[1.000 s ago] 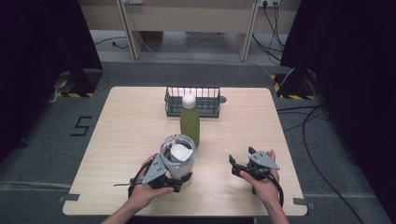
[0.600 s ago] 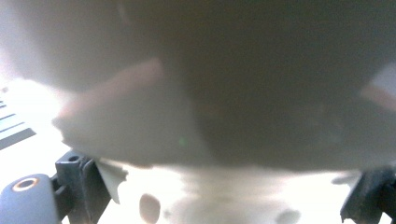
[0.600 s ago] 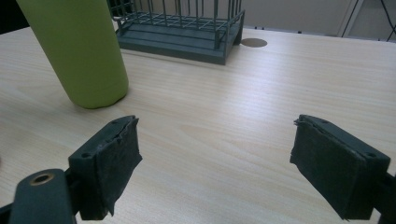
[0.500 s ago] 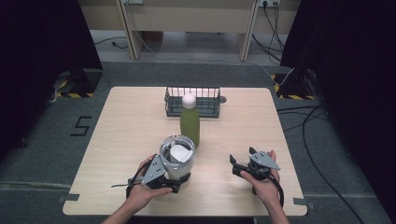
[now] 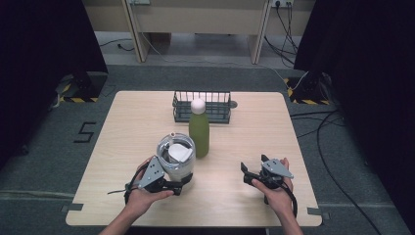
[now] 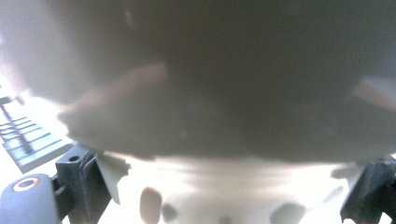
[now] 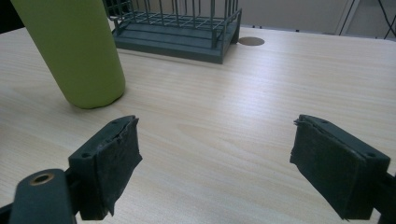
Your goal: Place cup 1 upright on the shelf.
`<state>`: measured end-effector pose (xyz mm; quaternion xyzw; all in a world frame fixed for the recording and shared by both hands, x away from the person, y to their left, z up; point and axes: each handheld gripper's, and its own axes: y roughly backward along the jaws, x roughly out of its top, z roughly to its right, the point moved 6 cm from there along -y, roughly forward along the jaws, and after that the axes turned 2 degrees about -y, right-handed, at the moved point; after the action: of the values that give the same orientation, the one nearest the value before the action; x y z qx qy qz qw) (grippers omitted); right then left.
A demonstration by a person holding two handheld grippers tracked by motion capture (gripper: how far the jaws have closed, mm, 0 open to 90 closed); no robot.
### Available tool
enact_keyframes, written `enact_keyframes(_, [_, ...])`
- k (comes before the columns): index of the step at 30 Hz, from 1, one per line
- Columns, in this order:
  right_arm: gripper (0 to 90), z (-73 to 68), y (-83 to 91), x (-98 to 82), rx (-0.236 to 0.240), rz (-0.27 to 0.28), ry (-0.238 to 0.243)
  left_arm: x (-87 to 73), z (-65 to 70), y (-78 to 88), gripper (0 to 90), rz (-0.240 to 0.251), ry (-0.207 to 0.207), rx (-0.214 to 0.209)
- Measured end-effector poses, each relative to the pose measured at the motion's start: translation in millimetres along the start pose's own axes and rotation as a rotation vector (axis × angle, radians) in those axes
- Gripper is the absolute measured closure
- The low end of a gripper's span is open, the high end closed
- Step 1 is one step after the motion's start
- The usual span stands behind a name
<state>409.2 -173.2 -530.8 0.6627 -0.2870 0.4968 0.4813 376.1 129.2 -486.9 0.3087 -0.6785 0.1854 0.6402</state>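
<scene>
A clear jar (image 5: 176, 155) with something white inside is held at its lower part by my left gripper (image 5: 179, 177), which is shut on it at the near left of the table. In the left gripper view the jar (image 6: 210, 93) is a blurred mass between the two jaws, and the left gripper (image 6: 224, 184) closes around its base. A green bottle (image 5: 199, 133) with a white cap stands upright just behind and to the right of the jar. My right gripper (image 5: 252, 166) rests at the near right, open with nothing in it. In its own view the right gripper (image 7: 215, 144) points at bare table, with the green bottle (image 7: 77, 51) ahead on the left.
A dark wire basket (image 5: 201, 105) stands at the middle back of the wooden table (image 5: 274, 132), behind the bottle, and the basket (image 7: 187, 28) also shows in the right gripper view. A round cable hole (image 7: 251, 41) lies beside it. Dark curtains flank the table.
My left gripper and the jar have shifted a little to the left and upward. The right gripper, the bottle and the basket have not moved.
</scene>
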Motion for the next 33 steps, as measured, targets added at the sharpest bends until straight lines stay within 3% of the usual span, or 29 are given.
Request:
enact_keyframes(13, [15.0, -2.1, -1.3, -1.7, 0.004, -0.004, -0.009, 7.2, -22.3, 2.9, 9.9, -0.001, -0.001, 0.056])
enact_keyframes(33, [15.2, -4.7, -3.5, -4.9, 0.004, -0.013, -0.012, 22.1, -69.0, -4.0, 10.0, 0.009, -0.003, 0.168])
